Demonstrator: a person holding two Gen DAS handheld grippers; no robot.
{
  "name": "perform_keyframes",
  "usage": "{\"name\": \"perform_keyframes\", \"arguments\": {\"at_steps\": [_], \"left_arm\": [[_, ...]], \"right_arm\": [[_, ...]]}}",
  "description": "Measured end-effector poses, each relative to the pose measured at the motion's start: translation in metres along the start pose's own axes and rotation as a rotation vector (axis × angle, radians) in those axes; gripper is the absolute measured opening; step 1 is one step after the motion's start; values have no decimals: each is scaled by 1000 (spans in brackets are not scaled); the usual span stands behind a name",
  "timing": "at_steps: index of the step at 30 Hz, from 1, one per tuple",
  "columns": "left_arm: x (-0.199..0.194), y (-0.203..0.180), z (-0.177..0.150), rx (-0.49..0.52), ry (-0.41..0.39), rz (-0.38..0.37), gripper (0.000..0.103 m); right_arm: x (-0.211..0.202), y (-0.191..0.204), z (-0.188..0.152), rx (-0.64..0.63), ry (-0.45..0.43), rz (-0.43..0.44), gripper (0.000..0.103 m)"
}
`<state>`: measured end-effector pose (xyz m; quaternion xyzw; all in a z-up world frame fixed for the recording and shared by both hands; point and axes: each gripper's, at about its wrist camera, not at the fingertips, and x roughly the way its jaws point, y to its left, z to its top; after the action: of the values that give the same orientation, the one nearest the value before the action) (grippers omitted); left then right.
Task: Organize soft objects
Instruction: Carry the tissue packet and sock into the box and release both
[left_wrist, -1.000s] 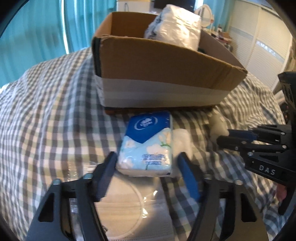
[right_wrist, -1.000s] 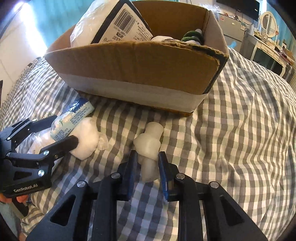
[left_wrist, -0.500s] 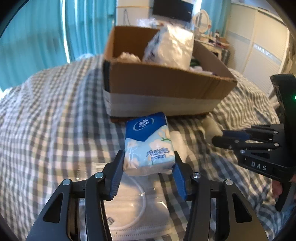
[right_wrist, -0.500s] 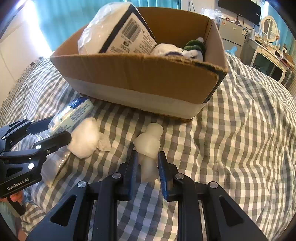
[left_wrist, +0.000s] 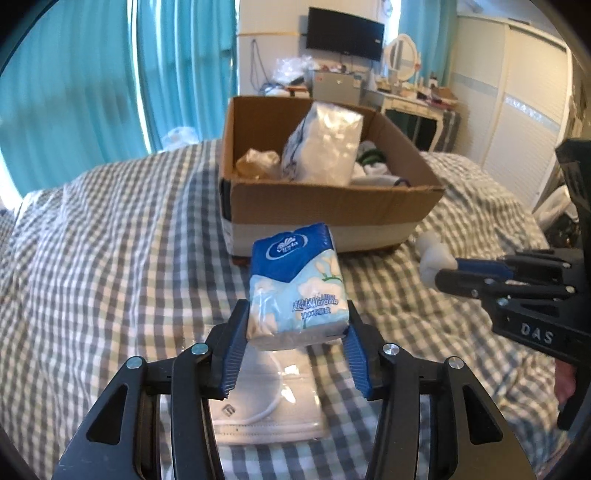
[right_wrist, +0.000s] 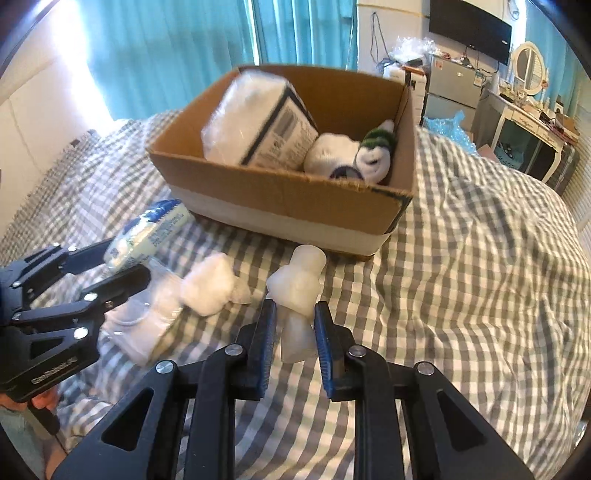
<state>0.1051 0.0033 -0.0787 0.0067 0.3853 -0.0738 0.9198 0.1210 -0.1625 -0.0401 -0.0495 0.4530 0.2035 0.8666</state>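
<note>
Tissue pack (left_wrist: 298, 284): clamped in left gripper (left_wrist: 293, 352), jaws just closed
White squishy toy (right_wrist: 297, 295): pinched by right gripper (right_wrist: 295, 339)
Cardboard box (right_wrist: 295, 206): on checked bedspread (right_wrist: 480, 258)

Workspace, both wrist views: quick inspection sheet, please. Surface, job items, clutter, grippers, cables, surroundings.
Surface: checked bedspread, rumpled.
Job's things: tissue pack and white soft toy, each clamped and off the bed; cardboard box already holds a large wrapped pack and rolled socks.
Clutter: white wad and bagged mask lie loose on the bed.
Grippers: left gripper shut on the pack, jaws just closed in; right gripper shut on the toy.
Cables: wires hang on the far wall.
Surroundings: teal curtains, wall TV, dresser.
</note>
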Motion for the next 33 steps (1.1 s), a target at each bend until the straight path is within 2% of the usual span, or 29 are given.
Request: {"name": "perform_keyframes", "arguments": {"at_steps": [4, 12, 19, 26, 33], "left_arm": [[-19, -4, 8, -26, -5, -33, 47], [-80, -16, 39, 21, -68, 44, 47], [-126, -20, 71, 20, -153, 40, 47], [-135, -18, 120, 5, -220, 28, 47], [-105, -13, 166, 19, -235, 56, 47]], "right_arm": [[-33, 2, 2, -1, -25, -6, 20], [-107, 12, 23, -18, -138, -4, 20], [-157, 35, 51, -63, -229, -9, 20], [-189, 43, 95, -92, -311, -21, 21], [-182, 31, 147, -91, -351, -33, 21]]}}
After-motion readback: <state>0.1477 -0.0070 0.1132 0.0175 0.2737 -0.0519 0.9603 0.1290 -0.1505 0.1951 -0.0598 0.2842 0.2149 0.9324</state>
